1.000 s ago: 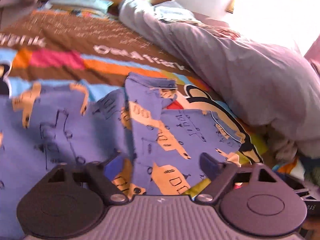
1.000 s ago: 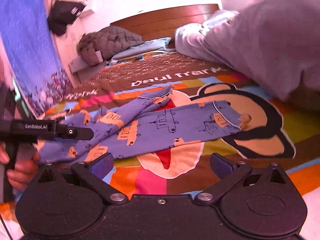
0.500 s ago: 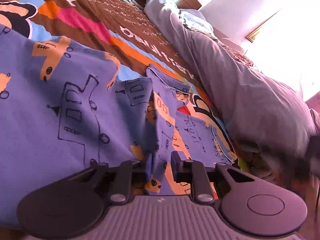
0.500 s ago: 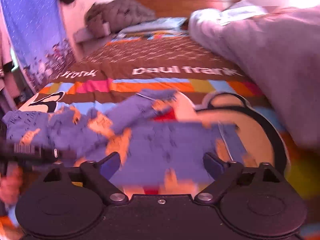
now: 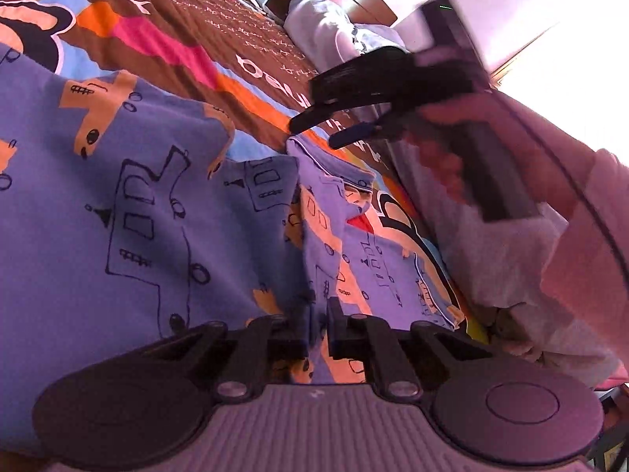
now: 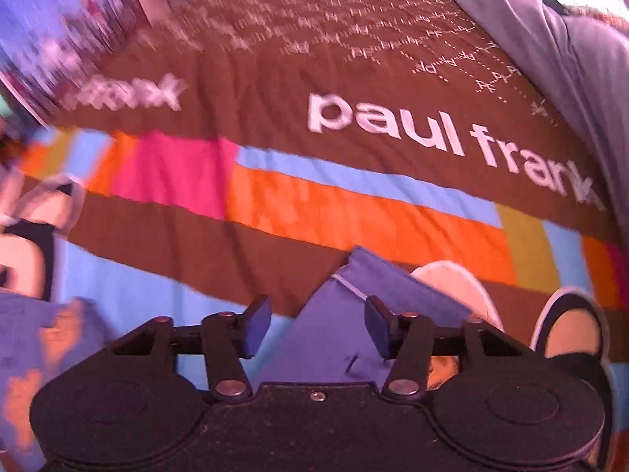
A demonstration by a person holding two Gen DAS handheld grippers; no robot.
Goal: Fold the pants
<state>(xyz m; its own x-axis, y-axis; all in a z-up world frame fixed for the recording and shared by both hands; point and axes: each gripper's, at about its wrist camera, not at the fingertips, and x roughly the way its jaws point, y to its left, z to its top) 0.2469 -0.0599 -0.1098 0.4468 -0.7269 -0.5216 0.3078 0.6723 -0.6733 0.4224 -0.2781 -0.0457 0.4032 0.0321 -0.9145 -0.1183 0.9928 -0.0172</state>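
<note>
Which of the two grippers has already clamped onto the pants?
The left gripper: shut on a fold of the blue pants. The right gripper is open, straddling the hem.

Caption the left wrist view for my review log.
Left gripper shut on a fold of the blue train-print pants lying on the Paul Frank bedspread, as the right gripper hovers above a pant-leg hem.

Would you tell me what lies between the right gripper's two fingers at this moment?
In the right wrist view, the cuffed end of the pants lies between the open right gripper fingers, not yet pinched; the bedspread shows beyond it.
</note>
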